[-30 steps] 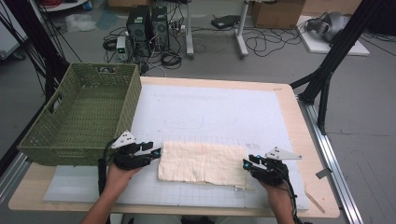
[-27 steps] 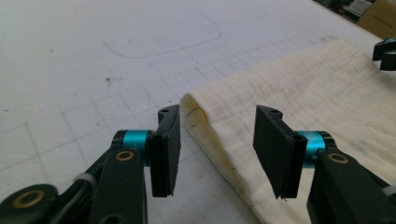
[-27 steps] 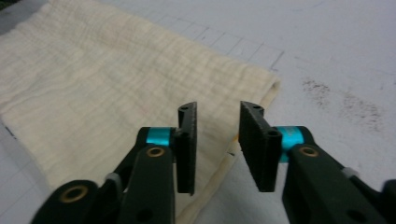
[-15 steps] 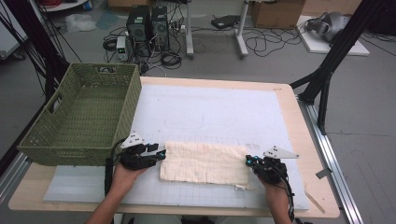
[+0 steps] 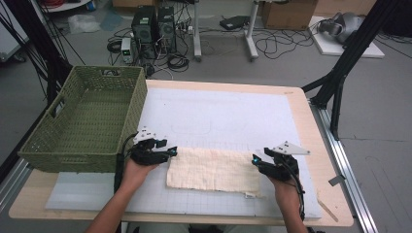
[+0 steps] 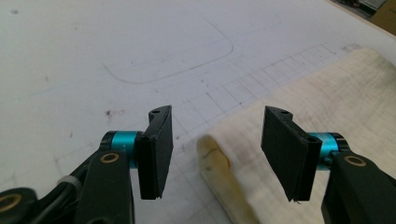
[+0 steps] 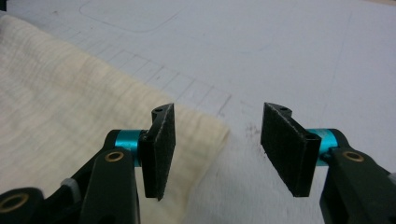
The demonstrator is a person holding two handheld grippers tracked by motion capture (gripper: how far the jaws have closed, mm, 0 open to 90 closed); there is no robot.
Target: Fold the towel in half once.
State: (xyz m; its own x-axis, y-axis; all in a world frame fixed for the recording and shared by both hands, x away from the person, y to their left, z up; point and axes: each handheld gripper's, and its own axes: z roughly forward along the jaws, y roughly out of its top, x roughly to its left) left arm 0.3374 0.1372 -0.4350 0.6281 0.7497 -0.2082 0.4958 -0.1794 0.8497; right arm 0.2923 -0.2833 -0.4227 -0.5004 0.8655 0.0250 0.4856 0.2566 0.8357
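White gridded matting covers the table (image 5: pixel 311 121); a folded cream woven cloth (image 5: pixel 214 169) lies flat right of the green wicker basket (image 5: pixel 85 121). Flanking its ends, left gripper (image 5: pixel 170 151) and right gripper (image 5: pixel 256 162) have just opened their jaws, gripping nothing, likely having released the finished fold.

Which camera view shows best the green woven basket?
The high view: the green woven basket stands whole at the table's left side, with rim, handle cut-outs and inside visible. The two gripper views look instead at the cream cloth and the white mat.
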